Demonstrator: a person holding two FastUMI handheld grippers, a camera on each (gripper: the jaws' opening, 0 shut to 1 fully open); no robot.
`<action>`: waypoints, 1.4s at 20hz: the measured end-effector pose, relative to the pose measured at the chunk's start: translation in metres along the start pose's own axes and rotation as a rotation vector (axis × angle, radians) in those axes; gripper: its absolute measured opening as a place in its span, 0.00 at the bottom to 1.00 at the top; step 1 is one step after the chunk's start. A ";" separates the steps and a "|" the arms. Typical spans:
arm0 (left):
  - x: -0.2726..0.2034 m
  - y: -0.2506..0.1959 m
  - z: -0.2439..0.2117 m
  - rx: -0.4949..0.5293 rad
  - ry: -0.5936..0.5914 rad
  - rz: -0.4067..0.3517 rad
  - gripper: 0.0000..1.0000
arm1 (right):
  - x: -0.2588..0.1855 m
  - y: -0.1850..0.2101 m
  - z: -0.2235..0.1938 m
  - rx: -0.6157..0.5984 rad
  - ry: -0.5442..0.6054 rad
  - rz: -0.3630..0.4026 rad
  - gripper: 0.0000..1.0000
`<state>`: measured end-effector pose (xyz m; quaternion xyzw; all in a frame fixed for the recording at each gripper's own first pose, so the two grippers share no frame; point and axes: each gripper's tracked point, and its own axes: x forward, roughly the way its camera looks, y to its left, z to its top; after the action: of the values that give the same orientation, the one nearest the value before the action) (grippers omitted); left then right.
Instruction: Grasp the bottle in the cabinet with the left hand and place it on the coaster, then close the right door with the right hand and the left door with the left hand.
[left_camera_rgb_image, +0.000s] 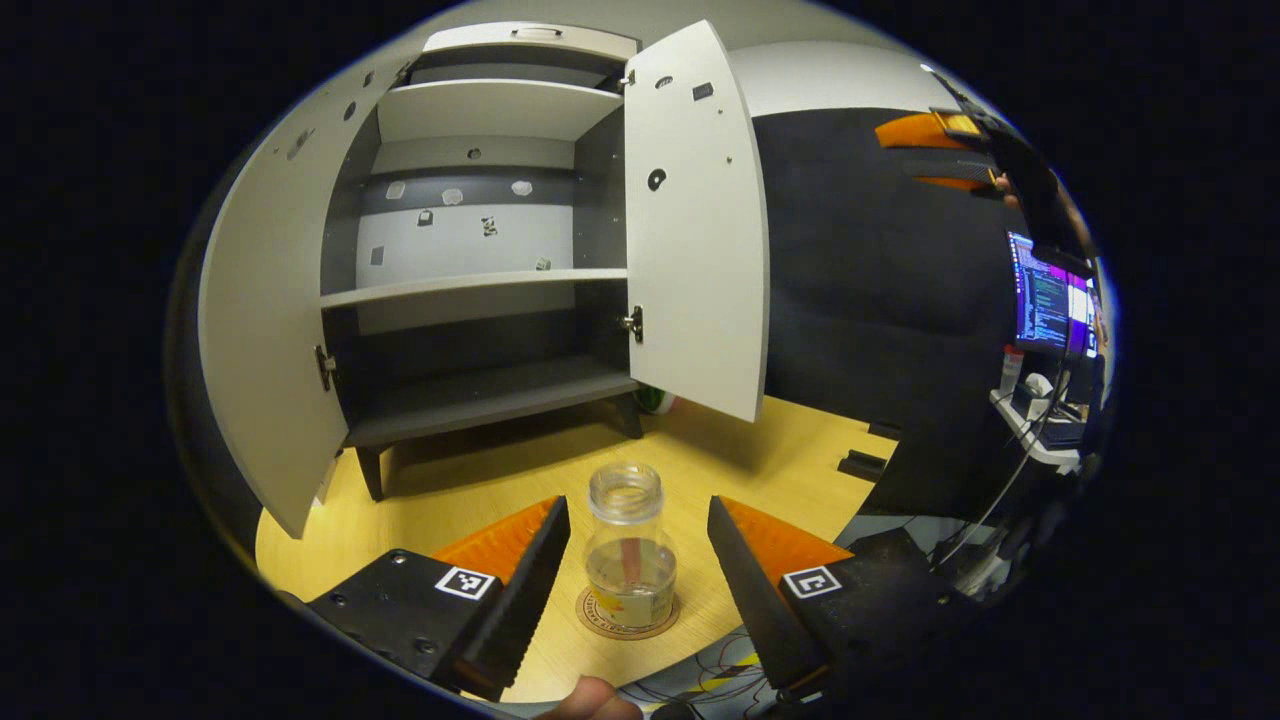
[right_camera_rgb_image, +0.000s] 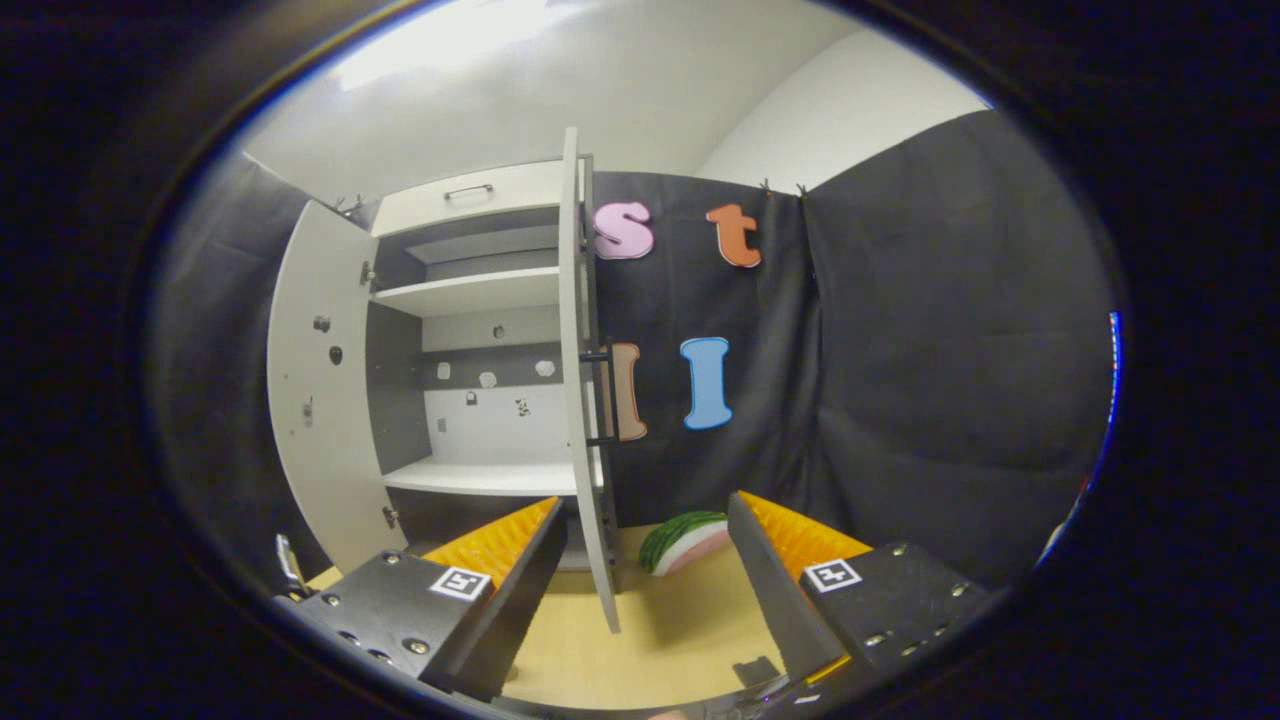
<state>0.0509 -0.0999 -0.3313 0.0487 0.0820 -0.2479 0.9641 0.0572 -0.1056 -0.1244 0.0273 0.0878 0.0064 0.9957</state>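
A clear bottle (left_camera_rgb_image: 630, 545) with some liquid in it stands upright on a round coaster (left_camera_rgb_image: 628, 617) on the wooden table. My left gripper (left_camera_rgb_image: 632, 575) is open, its fingers on either side of the bottle and apart from it. The cabinet (left_camera_rgb_image: 480, 290) stands behind with both doors swung open: the left door (left_camera_rgb_image: 262, 330) and the right door (left_camera_rgb_image: 698, 220). In the right gripper view, my right gripper (right_camera_rgb_image: 640, 580) is open, and the right door's edge (right_camera_rgb_image: 585, 400) runs down between its fingers, a little farther off.
A watermelon-slice toy (right_camera_rgb_image: 685, 540) lies on the table to the right of the cabinet. A desk with lit monitors (left_camera_rgb_image: 1050, 300) stands at the far right beyond the table's edge. The cabinet shelves (left_camera_rgb_image: 470, 287) are bare.
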 end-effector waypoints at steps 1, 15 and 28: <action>-0.006 -0.003 0.010 -0.006 0.003 -0.022 0.89 | 0.010 -0.009 0.005 -0.021 0.011 -0.013 0.98; -0.113 0.088 0.125 -0.162 -0.113 0.157 0.99 | 0.167 -0.034 0.048 -0.051 0.063 0.024 0.98; -0.203 0.170 0.135 -0.162 -0.134 0.360 0.96 | 0.200 0.033 0.031 -0.072 0.125 0.152 0.88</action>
<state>-0.0234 0.1257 -0.1523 -0.0317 0.0275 -0.0666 0.9969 0.2593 -0.0708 -0.1269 -0.0026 0.1470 0.0868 0.9853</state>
